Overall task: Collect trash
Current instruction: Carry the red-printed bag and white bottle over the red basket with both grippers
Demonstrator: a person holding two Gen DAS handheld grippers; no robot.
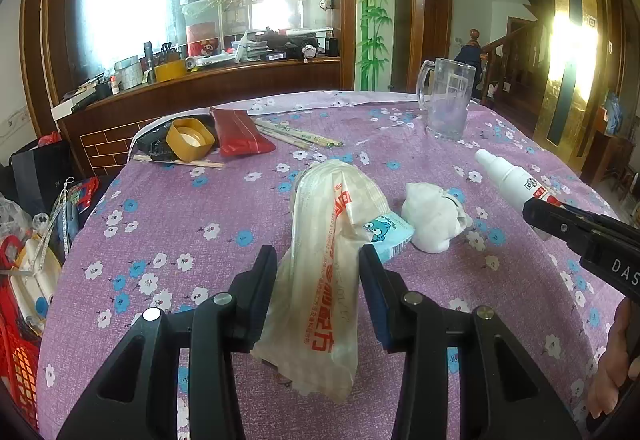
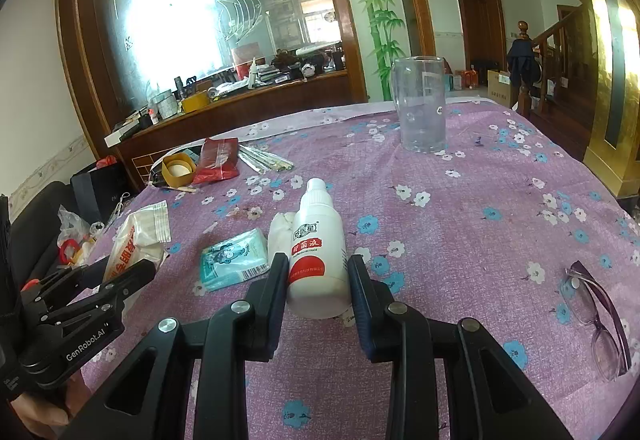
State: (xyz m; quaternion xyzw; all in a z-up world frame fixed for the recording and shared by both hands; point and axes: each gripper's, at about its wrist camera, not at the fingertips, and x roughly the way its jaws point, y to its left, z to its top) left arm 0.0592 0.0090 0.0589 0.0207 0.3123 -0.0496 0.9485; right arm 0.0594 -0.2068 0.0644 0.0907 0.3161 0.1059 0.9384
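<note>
A crumpled white plastic bag with red print [image 1: 328,264] lies on the purple flowered tablecloth [image 1: 192,208], between the fingers of my left gripper [image 1: 318,264], which holds it. It also shows in the right wrist view [image 2: 136,240]. My right gripper [image 2: 318,272] is shut on a white bottle with a red label [image 2: 318,260], seen in the left view too [image 1: 508,176]. A light blue tissue packet [image 1: 390,232] [image 2: 234,258] and a white crumpled tissue [image 1: 432,216] [image 2: 282,228] lie between the two grippers.
A clear plastic mug [image 1: 446,100] [image 2: 422,104] stands at the far side. A yellow tape roll [image 1: 190,138], red pouch [image 1: 238,132] and chopsticks [image 1: 300,134] lie far left. Glasses [image 2: 596,308] lie at the right. A red basket [image 1: 20,340] sits beside the table's left edge.
</note>
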